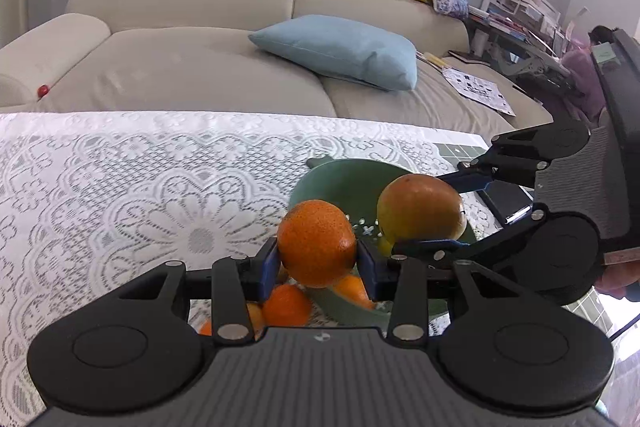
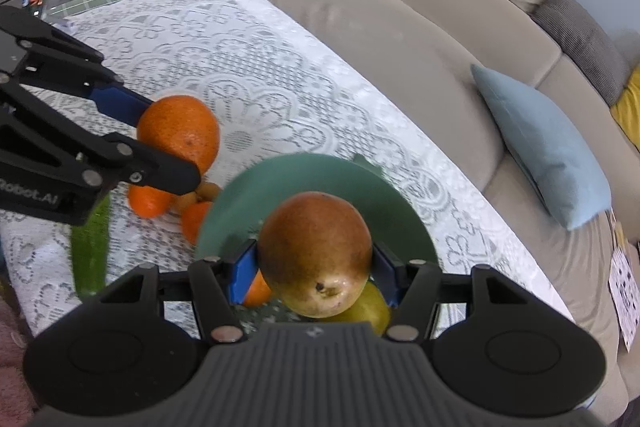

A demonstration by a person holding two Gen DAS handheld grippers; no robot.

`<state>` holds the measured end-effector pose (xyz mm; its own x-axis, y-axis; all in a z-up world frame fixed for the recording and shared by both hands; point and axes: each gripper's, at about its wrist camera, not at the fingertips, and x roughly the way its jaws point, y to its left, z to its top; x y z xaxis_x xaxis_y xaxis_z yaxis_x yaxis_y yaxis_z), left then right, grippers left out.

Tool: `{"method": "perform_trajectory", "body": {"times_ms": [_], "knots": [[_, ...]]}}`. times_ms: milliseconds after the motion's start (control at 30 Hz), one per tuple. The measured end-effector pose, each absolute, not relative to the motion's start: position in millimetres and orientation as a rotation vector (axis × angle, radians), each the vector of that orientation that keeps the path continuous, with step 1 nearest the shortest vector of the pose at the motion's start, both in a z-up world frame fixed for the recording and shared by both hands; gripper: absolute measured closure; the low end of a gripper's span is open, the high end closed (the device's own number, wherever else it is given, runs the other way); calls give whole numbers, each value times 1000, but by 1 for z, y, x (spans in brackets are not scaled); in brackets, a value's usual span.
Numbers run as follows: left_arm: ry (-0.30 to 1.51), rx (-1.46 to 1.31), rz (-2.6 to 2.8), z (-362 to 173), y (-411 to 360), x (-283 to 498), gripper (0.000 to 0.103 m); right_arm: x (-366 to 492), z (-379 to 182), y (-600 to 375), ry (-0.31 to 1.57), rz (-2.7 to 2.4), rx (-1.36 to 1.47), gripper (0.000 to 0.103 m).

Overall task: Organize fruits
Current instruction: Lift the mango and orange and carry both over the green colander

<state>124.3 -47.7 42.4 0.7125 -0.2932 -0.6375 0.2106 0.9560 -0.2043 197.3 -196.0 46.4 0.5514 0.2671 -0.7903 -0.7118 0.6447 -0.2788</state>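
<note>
Left gripper (image 1: 318, 261) clamps orange (image 1: 317, 243); right gripper (image 2: 314, 269) clamps pear (image 2: 315, 253). Both above green bowl (image 2: 384, 203). Lower pear gently into bowl; keep orange clear.

A: The tablecloth (image 1: 120, 179) is white lace, openwork with a raised flower pattern, matt. What of the green bowl (image 1: 340, 179) on it?

B: Smooth, with a dull satin finish; whether ceramic or plastic I cannot tell. The orange (image 1: 316, 241) just beside the bowl has a pitted, slightly shiny peel.

A: And the pear (image 2: 316, 251) above the bowl?

B: Smooth skin, russet fading to yellow, faintly glossy.

A: The left gripper (image 1: 318, 263)?

B: Matt black plastic links with bright metal pins, blue pads, a ribbed grey body. The right gripper (image 2: 316, 267) is the same.

A: Beyond the bowl?

B: A sofa (image 1: 192, 59) in beige cloth, soft and matt, and a pale blue cloth cushion (image 1: 344, 51).
</note>
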Motion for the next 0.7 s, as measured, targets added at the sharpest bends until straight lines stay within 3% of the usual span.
{"method": "perform_trajectory", "body": {"times_ms": [700], "knots": [[836,-19,-332,15,-97,166,57,239,16,-219,820,555,-670,45]]}}
